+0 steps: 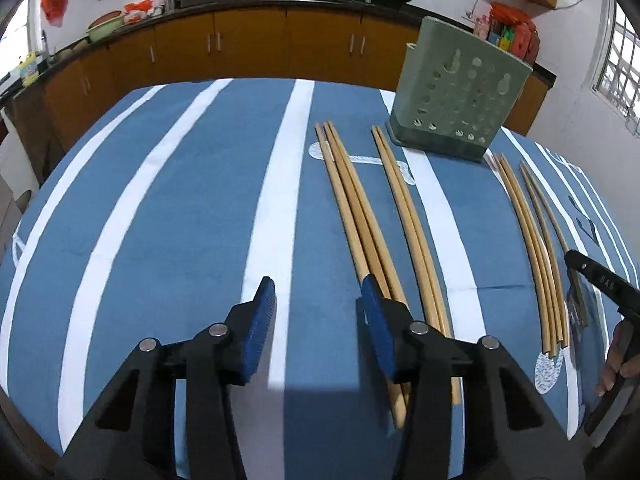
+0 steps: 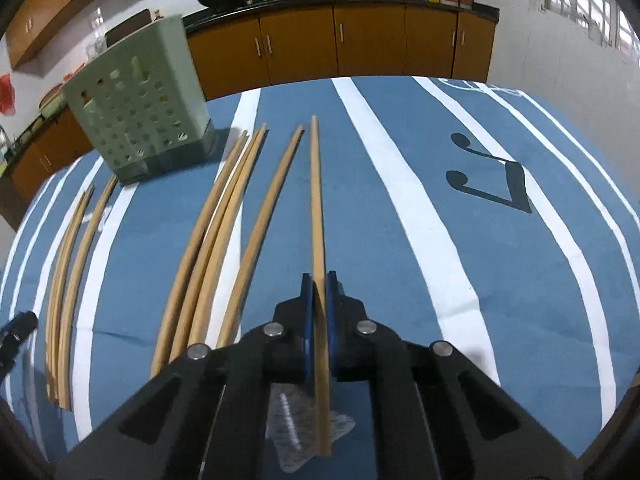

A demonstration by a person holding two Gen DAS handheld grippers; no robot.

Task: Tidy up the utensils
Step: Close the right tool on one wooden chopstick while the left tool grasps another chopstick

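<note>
The right gripper (image 2: pixel 320 292) pinches one chopstick (image 2: pixel 318 216); the left gripper (image 1: pixel 318 304) gapes wide (nothing between its pads) near the tablecloth's (image 1: pixel 180 200) front edge.

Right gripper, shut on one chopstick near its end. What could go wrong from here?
1. The right gripper pinches the held chopstick near one end, so most of its length sticks out ahead; it could pivot or slip in the fingers when lifted.
2. That long free tip may strike the green perforated holder wall and tip it, rather than drop inside.
3. The open left gripper sits over the left chopstick bundle and could scatter it.
</note>
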